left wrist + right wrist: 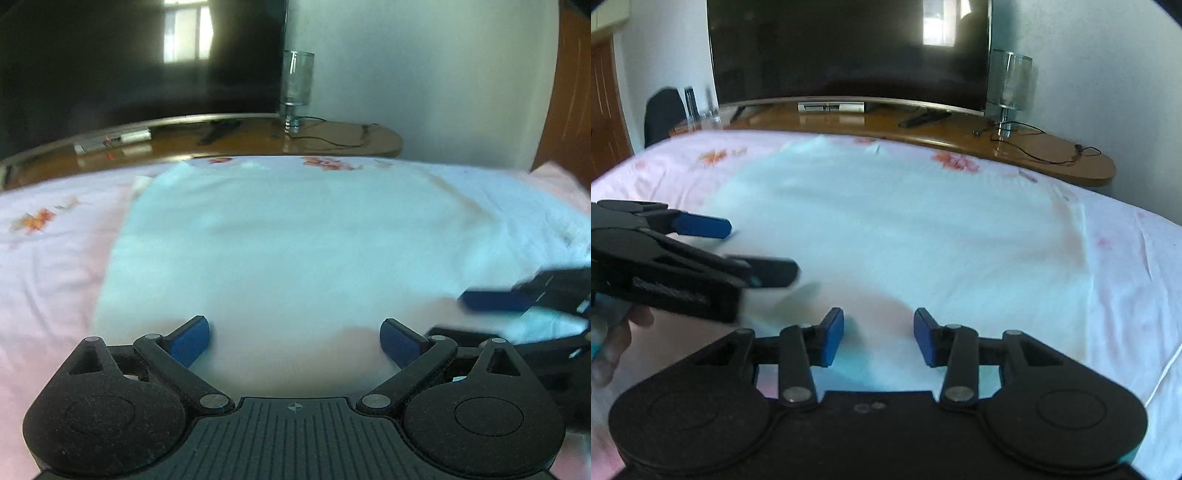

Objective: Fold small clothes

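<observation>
A pale blue garment (pixel 295 236) lies spread flat across the middle of the pink floral bed sheet (pixel 48 266). The left gripper (pixel 295 341) hovers at the garment's near edge, jaws spread wide with nothing between them. The right gripper (pixel 878 338) sits beside it, jaws partly apart and empty.

Location: a home bedroom. A bed (pixel 1115 280) wearing a pink floral sheet is facing a wooden console (pixel 1071 162) that is carrying a large television (pixel 849 48) and a glass-shaded table lamp (pixel 1010 81).
</observation>
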Motion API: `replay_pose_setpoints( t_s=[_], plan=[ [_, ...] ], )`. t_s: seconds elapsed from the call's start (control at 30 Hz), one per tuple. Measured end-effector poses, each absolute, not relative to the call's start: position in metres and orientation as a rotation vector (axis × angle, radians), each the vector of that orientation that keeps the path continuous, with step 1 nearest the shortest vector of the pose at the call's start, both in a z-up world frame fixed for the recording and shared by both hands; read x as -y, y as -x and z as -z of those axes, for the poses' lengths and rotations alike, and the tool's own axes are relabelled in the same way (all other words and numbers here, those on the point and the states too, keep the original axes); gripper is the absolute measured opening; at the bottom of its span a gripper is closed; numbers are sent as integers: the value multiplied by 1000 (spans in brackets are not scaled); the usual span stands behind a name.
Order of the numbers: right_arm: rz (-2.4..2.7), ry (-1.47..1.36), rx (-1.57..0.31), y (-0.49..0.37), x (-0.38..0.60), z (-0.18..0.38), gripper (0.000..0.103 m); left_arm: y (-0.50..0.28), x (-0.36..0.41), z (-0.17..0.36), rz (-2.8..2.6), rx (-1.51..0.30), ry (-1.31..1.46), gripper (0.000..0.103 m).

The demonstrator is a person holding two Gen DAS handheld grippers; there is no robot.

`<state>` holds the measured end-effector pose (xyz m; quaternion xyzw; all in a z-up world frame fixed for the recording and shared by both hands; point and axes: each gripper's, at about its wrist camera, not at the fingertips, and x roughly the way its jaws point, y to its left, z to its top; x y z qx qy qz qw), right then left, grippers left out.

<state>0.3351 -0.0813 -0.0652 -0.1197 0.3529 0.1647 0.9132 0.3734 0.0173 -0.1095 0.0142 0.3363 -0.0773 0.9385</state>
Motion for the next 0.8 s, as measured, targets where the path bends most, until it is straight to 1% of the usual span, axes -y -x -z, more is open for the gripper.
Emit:
replay_pose_setpoints(
  t_s=[0.07,0.2,0.27,0.3,0.43,0.7,0.77,0.8],
  plan=[
    [-341,293,-695,-331,86,66,43,-365,-25,107,144,-683,-49,99],
    [-213,258,-721,-321,133,54,43,-354,-60,110,124,-685,-11,99],
    [-202,159,-728,-314,166,58,44,-359,-57,110,117,-691,-28,100],
    [-212,102,-723,-313,175,59,44,-362,-53,111,105,-694,-34,102],
    [-177,186,-724,-320,154,60,51,-367,-52,111,89,-701,-27,103],
    [-154,174,-776,-320,151,50,49,-359,-48,100,61,-718,-45,103],
    [-131,166,-726,-314,151,43,52,-351,-46,98,33,-665,-79,103],
    [-131,154,-709,-311,154,43,60,-350,-45,103,25,-661,-100,103]
  ],
)
